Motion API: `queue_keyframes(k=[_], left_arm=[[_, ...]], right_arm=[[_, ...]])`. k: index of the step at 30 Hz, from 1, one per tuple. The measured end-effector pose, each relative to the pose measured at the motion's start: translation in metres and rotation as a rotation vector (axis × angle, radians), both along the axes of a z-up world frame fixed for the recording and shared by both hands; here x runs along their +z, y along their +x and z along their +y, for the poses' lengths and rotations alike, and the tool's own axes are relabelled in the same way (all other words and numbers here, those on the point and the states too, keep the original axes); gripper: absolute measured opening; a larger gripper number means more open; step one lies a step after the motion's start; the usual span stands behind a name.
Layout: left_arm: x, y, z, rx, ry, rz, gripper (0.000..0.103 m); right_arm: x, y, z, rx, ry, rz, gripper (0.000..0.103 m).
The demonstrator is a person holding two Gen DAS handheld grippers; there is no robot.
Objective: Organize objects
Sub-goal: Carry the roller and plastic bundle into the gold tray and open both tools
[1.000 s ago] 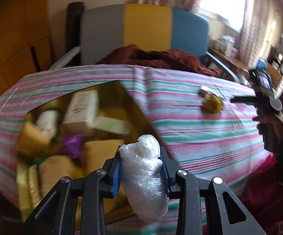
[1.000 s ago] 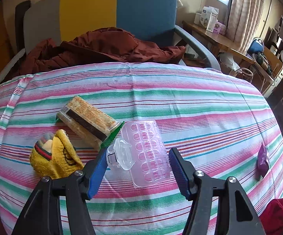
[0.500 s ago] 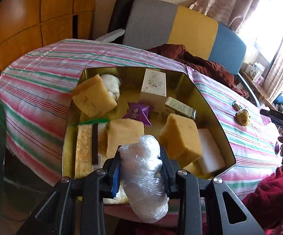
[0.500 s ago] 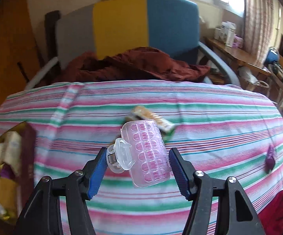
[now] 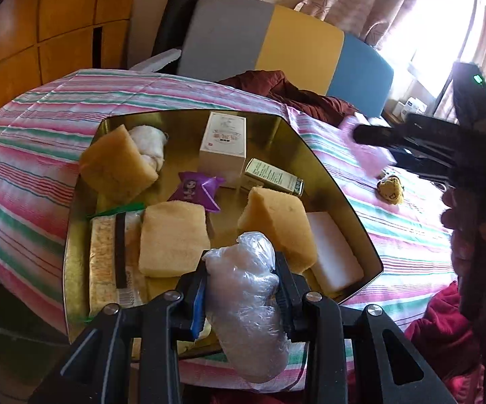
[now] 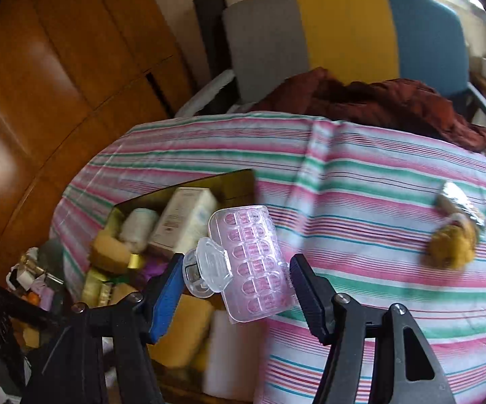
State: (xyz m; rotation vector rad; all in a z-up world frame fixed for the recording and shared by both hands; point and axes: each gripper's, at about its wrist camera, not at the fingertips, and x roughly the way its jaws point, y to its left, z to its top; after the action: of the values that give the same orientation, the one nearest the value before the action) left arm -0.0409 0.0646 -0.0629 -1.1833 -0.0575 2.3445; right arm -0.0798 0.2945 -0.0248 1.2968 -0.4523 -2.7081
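Observation:
My left gripper (image 5: 241,284) is shut on a clear plastic-wrapped bundle (image 5: 246,306) and holds it over the near edge of the gold tray (image 5: 340,185). The tray holds yellow sponges (image 5: 172,235), a white box (image 5: 224,144), a purple packet (image 5: 197,188) and other items. My right gripper (image 6: 234,277) is shut on a clear pink pill case (image 6: 253,266), held above the striped cloth beside the tray (image 6: 236,181). The right gripper also shows at the right of the left wrist view (image 5: 394,138).
A yellow plush toy (image 6: 453,247) and a snack bar (image 6: 461,203) lie on the striped tablecloth (image 6: 377,181) to the right. A grey, yellow and blue chair (image 6: 343,30) with a dark red cloth (image 6: 377,101) stands behind the table. Wooden panels are on the left.
My right gripper has swung left with the pill case towards the tray. My left gripper has moved closer over the tray with the bundle still held.

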Motion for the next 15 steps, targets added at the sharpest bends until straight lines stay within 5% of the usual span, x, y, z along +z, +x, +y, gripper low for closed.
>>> queue_keyframes(k=[15], left_arm=[[-0.011, -0.011, -0.001, -0.004, 0.012, -0.032, 0.035]], right_arm=[[-0.003, -0.045, -0.034, 0.025, 0.038, -0.019, 0.064]])
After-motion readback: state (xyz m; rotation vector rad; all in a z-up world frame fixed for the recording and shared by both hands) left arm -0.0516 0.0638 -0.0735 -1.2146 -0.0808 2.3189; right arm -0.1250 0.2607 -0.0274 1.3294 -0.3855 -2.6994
